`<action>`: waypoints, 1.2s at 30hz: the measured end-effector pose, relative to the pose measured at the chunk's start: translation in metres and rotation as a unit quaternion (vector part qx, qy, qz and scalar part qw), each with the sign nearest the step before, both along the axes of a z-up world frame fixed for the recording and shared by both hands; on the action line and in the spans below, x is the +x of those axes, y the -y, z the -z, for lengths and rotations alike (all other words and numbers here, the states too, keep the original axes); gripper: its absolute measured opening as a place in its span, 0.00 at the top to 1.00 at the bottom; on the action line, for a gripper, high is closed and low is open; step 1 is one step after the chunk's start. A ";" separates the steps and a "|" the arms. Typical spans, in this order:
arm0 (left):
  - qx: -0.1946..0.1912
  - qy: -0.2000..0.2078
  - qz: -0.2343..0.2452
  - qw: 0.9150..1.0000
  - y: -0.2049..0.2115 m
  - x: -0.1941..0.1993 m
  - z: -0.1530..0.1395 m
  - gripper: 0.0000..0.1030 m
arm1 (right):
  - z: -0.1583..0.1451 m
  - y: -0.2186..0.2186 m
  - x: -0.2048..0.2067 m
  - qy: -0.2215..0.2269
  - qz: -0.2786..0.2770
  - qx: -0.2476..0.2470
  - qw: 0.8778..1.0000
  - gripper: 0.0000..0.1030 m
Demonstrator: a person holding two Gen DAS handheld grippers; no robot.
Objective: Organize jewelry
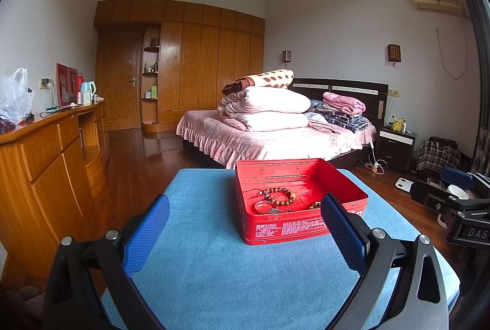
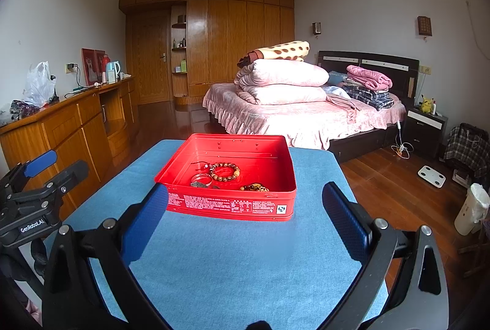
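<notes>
Filling the far half of the room, we see a bed [image 2: 306, 115] stacked with folded quilts, a wooden wardrobe [image 2: 214, 39] behind it and a long sideboard [image 1: 46, 161] along the left wall. Nearer, a table with a blue cover [image 2: 229, 262] carries a red tin [image 2: 228, 204], lid off, standing towards the far edge of the cover. Its long axis runs roughly left to right across both views, with one printed long side facing us. Inside lie a brown bead bracelet [image 2: 224, 171], a silver bangle [image 2: 202, 179] just beside it, and a smaller amber bead bracelet [image 2: 255, 187] near the front wall, apart from the other two.

We hold the left gripper [image 1: 245, 226] level and low over the cover, pointing at the tin; its blue fingers [image 1: 343, 226] stand wide apart and empty, the right one overlapping the tin's front corner in view. Our right gripper [image 2: 245, 213] hangs likewise, fingers [image 2: 346, 223] spread wide and holding nothing, the tin framed between them.
</notes>
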State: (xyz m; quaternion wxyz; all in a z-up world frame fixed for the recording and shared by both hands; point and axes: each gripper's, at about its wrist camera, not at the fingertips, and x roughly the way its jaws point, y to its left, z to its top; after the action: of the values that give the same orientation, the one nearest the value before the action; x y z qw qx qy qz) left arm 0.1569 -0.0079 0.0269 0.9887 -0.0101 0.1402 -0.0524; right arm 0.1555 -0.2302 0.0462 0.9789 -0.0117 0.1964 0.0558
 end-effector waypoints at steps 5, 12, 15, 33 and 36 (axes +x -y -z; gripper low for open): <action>0.000 0.000 0.000 1.000 0.000 0.000 0.000 0.06 | -0.001 0.001 0.000 0.000 0.000 -0.001 1.000 0.05; 0.000 0.000 0.000 1.000 0.000 0.000 0.000 0.06 | 0.000 0.000 0.000 0.001 0.000 -0.001 1.000 0.05; 0.000 0.000 0.001 1.000 0.000 0.000 0.000 0.06 | 0.000 0.000 0.000 0.000 0.000 -0.001 1.000 0.05; -0.002 -0.003 -0.001 1.000 0.000 0.001 -0.001 0.06 | 0.000 0.000 0.000 0.000 0.000 -0.001 1.000 0.05; -0.006 -0.005 -0.002 1.000 -0.001 0.002 -0.001 0.06 | 0.000 0.000 0.000 0.000 0.000 -0.001 1.000 0.05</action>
State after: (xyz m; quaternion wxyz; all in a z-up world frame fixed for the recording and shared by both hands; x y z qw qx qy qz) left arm 0.1585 -0.0067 0.0282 0.9880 -0.0161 0.1448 -0.0511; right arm 0.1555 -0.2304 0.0463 0.9789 -0.0130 0.1962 0.0553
